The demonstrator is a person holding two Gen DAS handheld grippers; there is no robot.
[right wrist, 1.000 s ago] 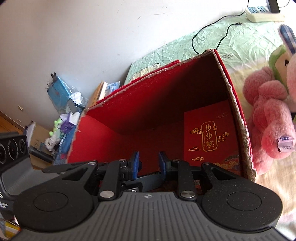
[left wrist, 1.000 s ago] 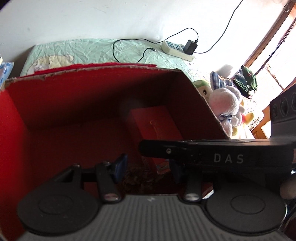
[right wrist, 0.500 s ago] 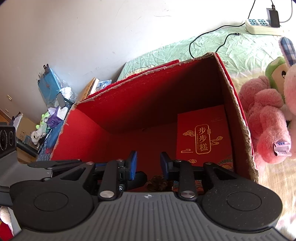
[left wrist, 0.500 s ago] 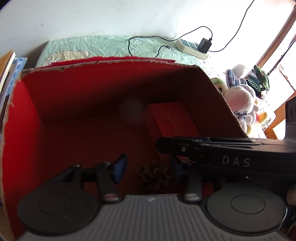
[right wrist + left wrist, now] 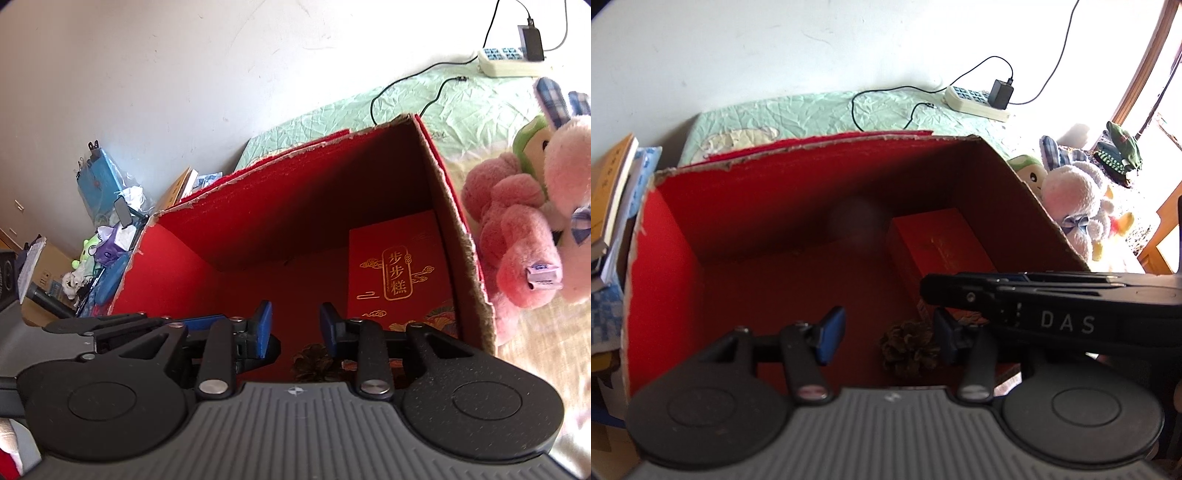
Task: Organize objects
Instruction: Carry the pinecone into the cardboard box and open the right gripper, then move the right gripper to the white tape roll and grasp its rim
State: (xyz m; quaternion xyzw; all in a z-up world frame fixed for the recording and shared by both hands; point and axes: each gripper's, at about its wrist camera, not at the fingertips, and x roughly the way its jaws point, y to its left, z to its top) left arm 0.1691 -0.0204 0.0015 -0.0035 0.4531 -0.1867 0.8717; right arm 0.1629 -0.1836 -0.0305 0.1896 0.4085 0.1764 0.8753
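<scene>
A big red-lined cardboard box (image 5: pixel 672 258) stands open on the bed. On its floor lie a brown pine cone (image 5: pixel 910 350) and, against the right wall, a red gift box (image 5: pixel 938 247) with gold characters (image 5: pixel 397 273). My left gripper (image 5: pixel 888 336) hangs over the box with its jaws opening. The pine cone shows between its fingers, close to the right one, and no pad presses on it. My right gripper (image 5: pixel 296 328) hovers beside it, open, above the pine cone (image 5: pixel 314 363). Its black body (image 5: pixel 1052 310) crosses the left wrist view.
Plush toys (image 5: pixel 517 236) lie just right of the box wall. A power strip (image 5: pixel 975 103) with cables rests on the green sheet behind. Books (image 5: pixel 609 192) are stacked left of the box, and clutter (image 5: pixel 107 229) sits beyond them.
Both views have tipped so that more of the box shows. The right jaws have widened a little. The pine cone, half hidden at first, now lies in plain sight on the box floor.
</scene>
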